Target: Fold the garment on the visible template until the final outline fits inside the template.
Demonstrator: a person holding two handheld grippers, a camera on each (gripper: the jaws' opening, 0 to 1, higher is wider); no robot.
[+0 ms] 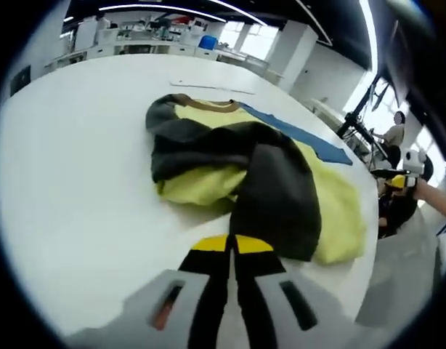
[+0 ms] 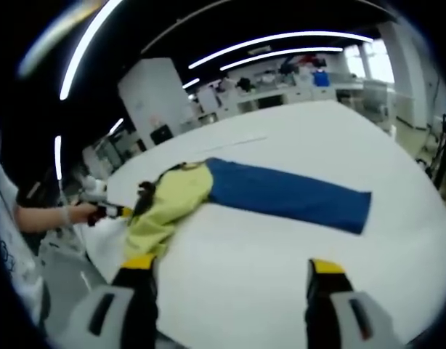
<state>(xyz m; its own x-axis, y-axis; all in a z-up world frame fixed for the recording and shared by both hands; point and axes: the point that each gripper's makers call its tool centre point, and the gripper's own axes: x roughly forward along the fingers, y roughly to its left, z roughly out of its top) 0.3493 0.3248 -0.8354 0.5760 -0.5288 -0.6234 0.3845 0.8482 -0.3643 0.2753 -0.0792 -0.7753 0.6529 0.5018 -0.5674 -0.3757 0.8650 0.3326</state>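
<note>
- Left gripper view: left gripper (image 1: 232, 246) has its jaws pressed together on the dark edge of the garment (image 1: 245, 174) (yellow and grey), which lies crumpled on the white table (image 1: 78, 189), partly over the blue template (image 1: 310, 139).
- Right gripper view: right gripper (image 2: 234, 273) has jaws wide apart, holding nothing, over the table (image 2: 281, 247); the garment (image 2: 168, 200) covers the template's (image 2: 288, 193) left end.

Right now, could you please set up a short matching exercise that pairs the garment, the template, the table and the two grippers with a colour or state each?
Things:
1. garment
2. template
3. table
4. left gripper
5. right gripper

Colour or state:
A. white
B. jaws wide apart, nothing between them
C. blue, flat, partly covered by cloth
D. yellow and dark grey, bunched up
E. jaws together at the dark cloth's edge

Pairs: 1-D, 2-C, 3-A, 4-E, 5-B
</note>
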